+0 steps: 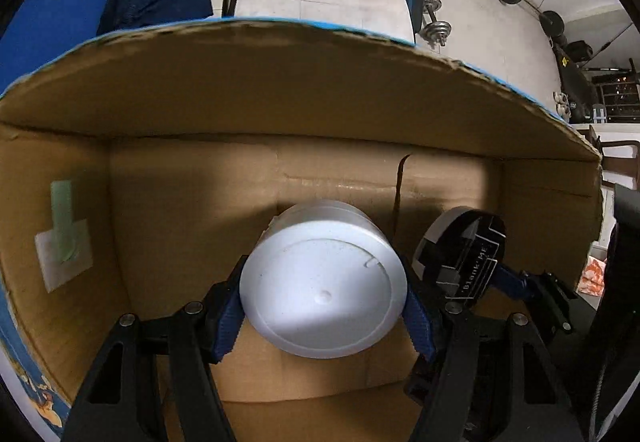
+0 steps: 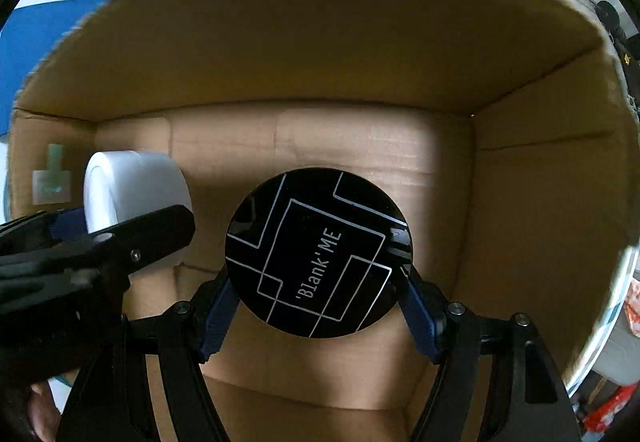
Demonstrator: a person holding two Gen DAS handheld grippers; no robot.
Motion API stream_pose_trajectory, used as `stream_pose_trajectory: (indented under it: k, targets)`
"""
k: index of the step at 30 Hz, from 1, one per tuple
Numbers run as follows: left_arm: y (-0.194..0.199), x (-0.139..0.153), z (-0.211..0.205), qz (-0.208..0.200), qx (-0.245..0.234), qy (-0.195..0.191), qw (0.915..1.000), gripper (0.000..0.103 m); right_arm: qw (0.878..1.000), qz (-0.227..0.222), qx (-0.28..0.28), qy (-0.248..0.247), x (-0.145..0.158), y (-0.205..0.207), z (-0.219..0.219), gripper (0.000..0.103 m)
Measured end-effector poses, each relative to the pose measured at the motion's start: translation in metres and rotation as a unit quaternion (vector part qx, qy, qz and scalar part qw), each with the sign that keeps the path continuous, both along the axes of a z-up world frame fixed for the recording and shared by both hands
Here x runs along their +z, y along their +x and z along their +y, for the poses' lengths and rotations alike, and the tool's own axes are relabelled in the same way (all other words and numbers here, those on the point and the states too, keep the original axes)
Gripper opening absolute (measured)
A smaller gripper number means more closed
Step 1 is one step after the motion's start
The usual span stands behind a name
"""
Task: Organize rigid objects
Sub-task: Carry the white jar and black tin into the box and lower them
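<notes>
The round white plastic jar (image 1: 324,282) is clamped between the blue pads of the left gripper (image 1: 324,316) inside the open brown cardboard box (image 1: 192,178); at its 3 o'clock, the round black printed tin (image 2: 318,254) is clamped by the right gripper (image 2: 318,318)

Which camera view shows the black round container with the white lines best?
The right wrist view: the black round container faces the camera fully, held between the right gripper pads, its lettering readable. The left wrist view shows it only obliquely at the right, beside the white jar, inside the cardboard box.
</notes>
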State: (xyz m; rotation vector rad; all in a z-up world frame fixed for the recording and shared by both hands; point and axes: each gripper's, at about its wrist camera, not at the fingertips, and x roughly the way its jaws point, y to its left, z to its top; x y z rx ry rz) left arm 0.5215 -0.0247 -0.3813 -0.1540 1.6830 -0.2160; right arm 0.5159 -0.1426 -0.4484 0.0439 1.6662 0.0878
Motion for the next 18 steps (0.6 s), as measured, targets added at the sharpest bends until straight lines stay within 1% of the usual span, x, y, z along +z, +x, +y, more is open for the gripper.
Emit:
stream_pose_trajectory:
  k: [5, 9, 11, 14, 15, 18]
  targets:
    - [0.001, -0.006, -0.007, 0.007, -0.012, 0.016, 0.9998, 0.066, 1.0, 0.016, 0.001, -0.009, -0.015, 0.004, -0.001, 0.076]
    - [-0.003, -0.01, -0.009, 0.017, -0.014, 0.03, 0.9993, 0.066, 1.0, 0.018, 0.012, -0.017, -0.02, 0.004, 0.003, 0.077]
    - [-0.005, -0.012, -0.008, 0.03, -0.014, 0.031, 0.999, 0.066, 0.999, 0.024, 0.012, -0.018, -0.021, 0.004, 0.004, 0.077]
    - [-0.009, -0.009, -0.005, 0.032, -0.009, 0.042, 0.9986, 0.067, 0.999, 0.036, 0.015, -0.022, -0.024, 0.002, 0.006, 0.077]
    - [-0.01, -0.008, -0.004, 0.036, -0.004, 0.041, 0.9985, 0.071, 0.999, 0.039, 0.017, -0.023, -0.024, 0.001, 0.007, 0.077]
    - [-0.011, -0.001, -0.001, 0.038, 0.007, 0.03, 0.9988, 0.072, 0.999, 0.045, 0.012, -0.02, -0.026, -0.005, 0.006, 0.079]
